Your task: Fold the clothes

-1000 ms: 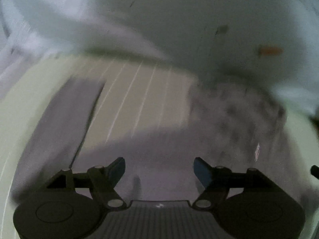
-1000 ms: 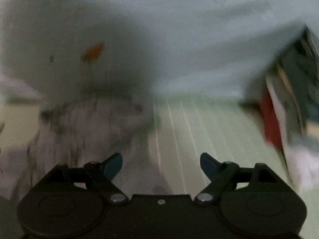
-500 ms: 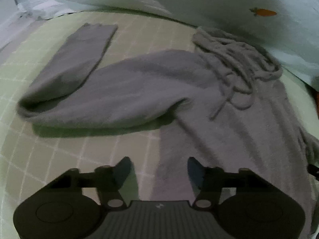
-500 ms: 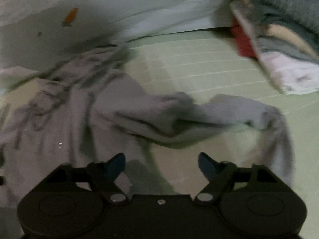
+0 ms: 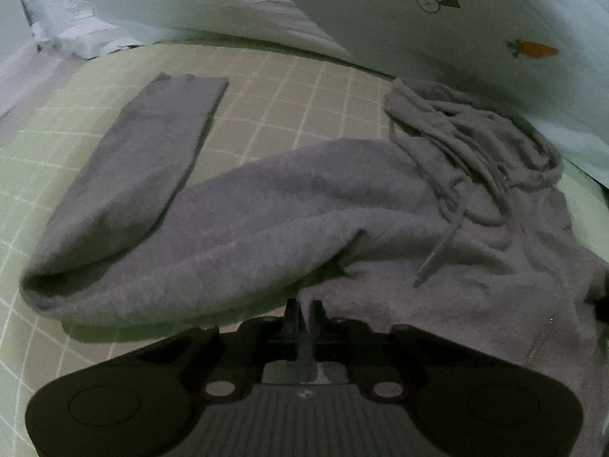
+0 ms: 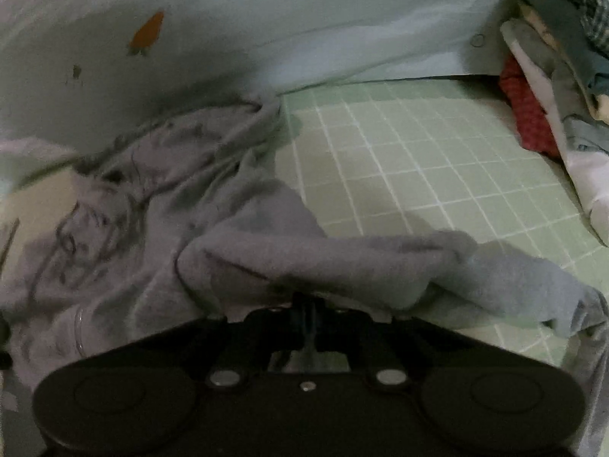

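I am working over a grey hoodie (image 5: 304, 205) that is lying spread on the green checked sheet (image 5: 266, 114), hood toward the pale duvet (image 5: 380, 19). My left gripper (image 5: 303, 310) and right gripper (image 6: 304, 304) have just been closing, and each is now pinching the fleece near an armpit, jaws almost together. It is handling soft, thick and limp, so I am taking it at seams. The left view is showing one sleeve doubled back; the right view is showing the other sleeve and a clothes pile (image 6: 552, 76).

No legible text or labels
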The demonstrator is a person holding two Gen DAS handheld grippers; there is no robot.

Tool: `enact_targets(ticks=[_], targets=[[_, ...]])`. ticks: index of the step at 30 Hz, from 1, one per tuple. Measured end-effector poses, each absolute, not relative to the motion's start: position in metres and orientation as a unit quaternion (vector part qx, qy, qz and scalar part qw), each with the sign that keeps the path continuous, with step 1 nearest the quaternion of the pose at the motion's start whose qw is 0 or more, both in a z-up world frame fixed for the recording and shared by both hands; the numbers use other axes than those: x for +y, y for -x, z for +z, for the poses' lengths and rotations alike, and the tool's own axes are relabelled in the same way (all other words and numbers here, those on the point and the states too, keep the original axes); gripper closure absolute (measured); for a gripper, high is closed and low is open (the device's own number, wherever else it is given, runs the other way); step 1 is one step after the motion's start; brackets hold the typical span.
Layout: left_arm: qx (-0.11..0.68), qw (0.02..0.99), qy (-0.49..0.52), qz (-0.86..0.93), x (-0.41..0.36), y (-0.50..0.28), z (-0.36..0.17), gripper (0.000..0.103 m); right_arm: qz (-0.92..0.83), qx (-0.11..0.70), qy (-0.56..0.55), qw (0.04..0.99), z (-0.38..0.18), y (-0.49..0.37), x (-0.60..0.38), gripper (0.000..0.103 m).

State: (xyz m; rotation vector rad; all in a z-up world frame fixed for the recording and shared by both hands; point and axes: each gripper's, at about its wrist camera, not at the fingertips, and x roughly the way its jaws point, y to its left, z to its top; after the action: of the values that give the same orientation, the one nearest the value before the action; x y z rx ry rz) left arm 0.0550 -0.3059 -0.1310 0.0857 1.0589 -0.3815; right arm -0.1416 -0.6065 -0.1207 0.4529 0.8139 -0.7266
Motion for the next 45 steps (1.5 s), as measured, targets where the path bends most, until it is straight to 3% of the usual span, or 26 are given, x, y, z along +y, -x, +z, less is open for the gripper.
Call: enact_targets(ticks=[1, 2, 3, 4, 6, 11, 17, 31, 33, 34, 35, 36, 38, 41, 45], targets=[[0.496, 0.848, -0.044, -0.182, -0.305, -0.051, -0.127, 0.073, -0.346, 0.381, -0.207, 0.832, -0.116, 0.150, -0.602, 0.063], [0.492, 0.850, -0.045, -0.183, -0.304, -0.045, -0.122, 0.053, -0.350, 0.378, -0.201, 0.833, -0.112, 0.158, -0.597, 0.043], [0.489, 0.851, -0.044, -0.185, -0.302, -0.037, -0.118, 0.038, -0.357, 0.373, -0.193, 0.834, -0.108, 0.168, -0.590, 0.038], [0.485, 0.854, -0.039, -0.186, -0.300, -0.028, -0.114, 0.035, -0.368, 0.371, -0.183, 0.833, -0.106, 0.181, -0.582, 0.033], [0.481, 0.856, -0.034, -0.186, -0.297, -0.006, -0.110, 0.027, -0.391, 0.380, -0.160, 0.823, -0.106, 0.209, -0.568, 0.033], [0.496, 0.854, -0.028, -0.155, -0.297, 0.061, -0.116, 0.027, -0.433, 0.404, -0.112, 0.798, -0.124, 0.275, -0.551, 0.034], [0.511, 0.850, -0.004, -0.127, -0.309, 0.129, -0.122, 0.027, -0.425, 0.395, -0.170, 0.797, -0.127, 0.337, -0.582, 0.033], [0.506, 0.846, -0.048, -0.160, -0.351, 0.215, -0.112, 0.023, -0.322, 0.393, -0.166, 0.845, -0.127, 0.364, -0.582, 0.031], [0.509, 0.843, -0.054, -0.167, -0.354, 0.221, -0.113, 0.023, -0.295, 0.403, -0.158, 0.852, -0.132, 0.359, -0.577, 0.035], [0.510, 0.841, -0.057, -0.171, -0.356, 0.224, -0.114, 0.023, -0.283, 0.410, -0.154, 0.853, -0.135, 0.357, -0.574, 0.043], [0.510, 0.840, -0.063, -0.173, -0.358, 0.227, -0.114, 0.023, -0.272, 0.416, -0.152, 0.855, -0.139, 0.355, -0.573, 0.060], [0.509, 0.840, -0.069, -0.175, -0.359, 0.229, -0.114, 0.023, -0.266, 0.418, -0.149, 0.856, -0.141, 0.355, -0.571, 0.062], [0.510, 0.839, -0.071, -0.177, -0.361, 0.231, -0.115, 0.023, -0.258, 0.414, -0.135, 0.862, -0.139, 0.361, -0.569, 0.082], [0.510, 0.839, -0.069, -0.179, -0.364, 0.231, -0.114, 0.023, -0.282, 0.414, -0.109, 0.858, -0.130, 0.378, -0.576, 0.089], [0.507, 0.839, -0.073, -0.183, -0.368, 0.233, -0.114, 0.023, -0.382, 0.410, -0.040, 0.827, -0.119, 0.414, -0.606, 0.090]])
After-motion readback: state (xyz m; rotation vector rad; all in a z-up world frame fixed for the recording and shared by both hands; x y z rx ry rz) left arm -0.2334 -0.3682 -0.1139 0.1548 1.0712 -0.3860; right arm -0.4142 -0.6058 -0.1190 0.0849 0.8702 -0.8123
